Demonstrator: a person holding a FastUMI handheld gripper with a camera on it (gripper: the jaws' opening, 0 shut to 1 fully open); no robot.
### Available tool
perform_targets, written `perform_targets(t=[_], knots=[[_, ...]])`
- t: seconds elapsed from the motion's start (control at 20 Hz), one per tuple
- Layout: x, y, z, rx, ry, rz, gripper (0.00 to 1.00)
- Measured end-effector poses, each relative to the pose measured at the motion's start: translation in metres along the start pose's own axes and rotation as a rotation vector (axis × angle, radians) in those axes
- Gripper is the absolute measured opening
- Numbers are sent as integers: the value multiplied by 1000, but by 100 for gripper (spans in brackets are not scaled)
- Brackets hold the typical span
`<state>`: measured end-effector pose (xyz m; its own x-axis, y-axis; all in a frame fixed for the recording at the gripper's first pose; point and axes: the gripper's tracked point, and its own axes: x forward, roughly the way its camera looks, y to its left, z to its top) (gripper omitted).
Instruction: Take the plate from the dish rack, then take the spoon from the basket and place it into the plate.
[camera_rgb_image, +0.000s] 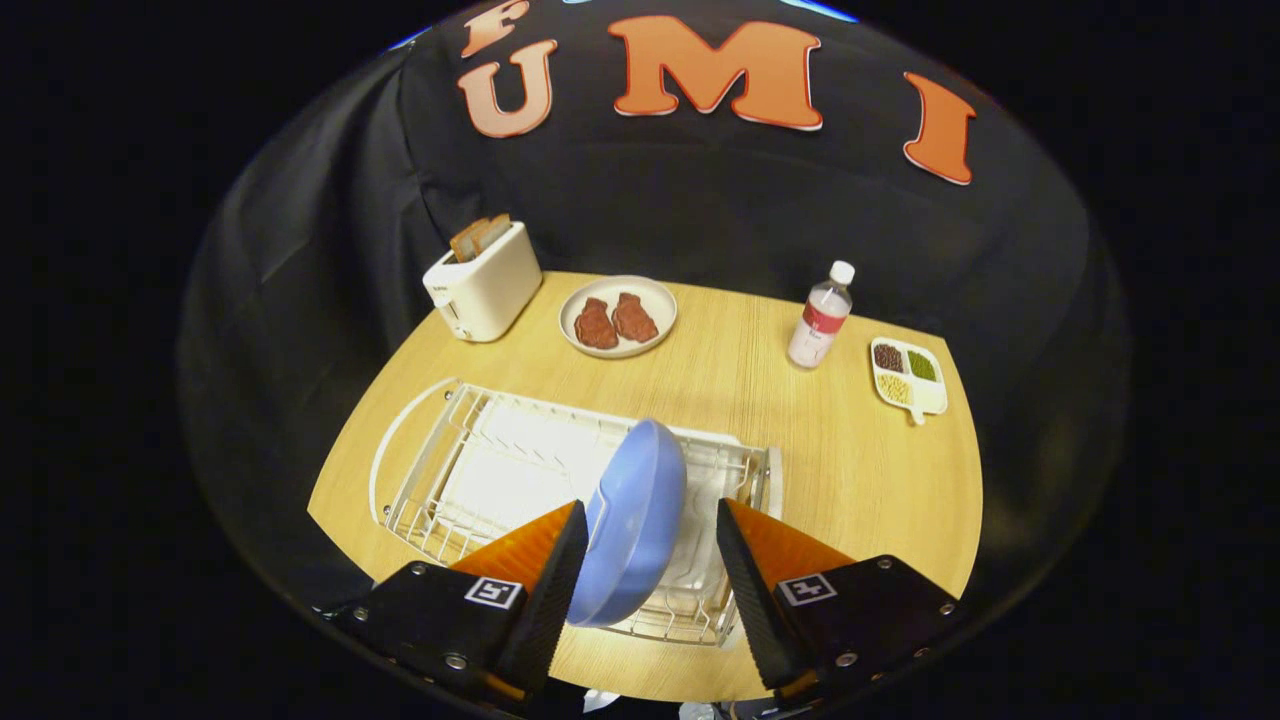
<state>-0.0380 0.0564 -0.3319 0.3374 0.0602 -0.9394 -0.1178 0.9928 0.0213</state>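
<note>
- Gripper (650, 560), held in my hand: fingers spread wide, one on each side of the blue plate, gripping nothing. The left finger looks close to or touching the plate's back; the right stands clear of it. I judge the wide spread is there to straddle the rim before closing.
- Blue plate (632, 530): standing on edge in the dish rack, tilted, between my fingers. Upright storage leaves its rim exposed, which suits a pinch from above.
- Dish rack (470, 470): white wire frame on a white drip tray, sitting on the near part of the table; otherwise bare as far as I can see.
- Table (740, 380): round wooden top carrying everything listed.
- Toaster (485, 285): white, far left, slices standing in its slot.
- Beige plate (618, 316): beyond the rack, holding two brown pieces of food.
- Bottle (822, 315): clear, white cap, upright, right of the beige plate.
- Divided dish (908, 377): small, white, far right, compartments filled with dark, green and pale grains.
- Spoon and basket: not located from this position; that stage is not yet begun.
- Step in hand, by my judgement: closing on the blue plate to lift it out.
</note>
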Motion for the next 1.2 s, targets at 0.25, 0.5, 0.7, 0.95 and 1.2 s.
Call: perform_targets(t=[0.25,0.5,0.7,0.95,1.2], knots=[[28,8,-13,26,125,-1,78],[55,15,-26,44,207,-1,72],[64,8,-42,30,267,-62,53],[47,-1,-28,107,227,-131,36],[22,-23,-13,76,154,-230,31]])
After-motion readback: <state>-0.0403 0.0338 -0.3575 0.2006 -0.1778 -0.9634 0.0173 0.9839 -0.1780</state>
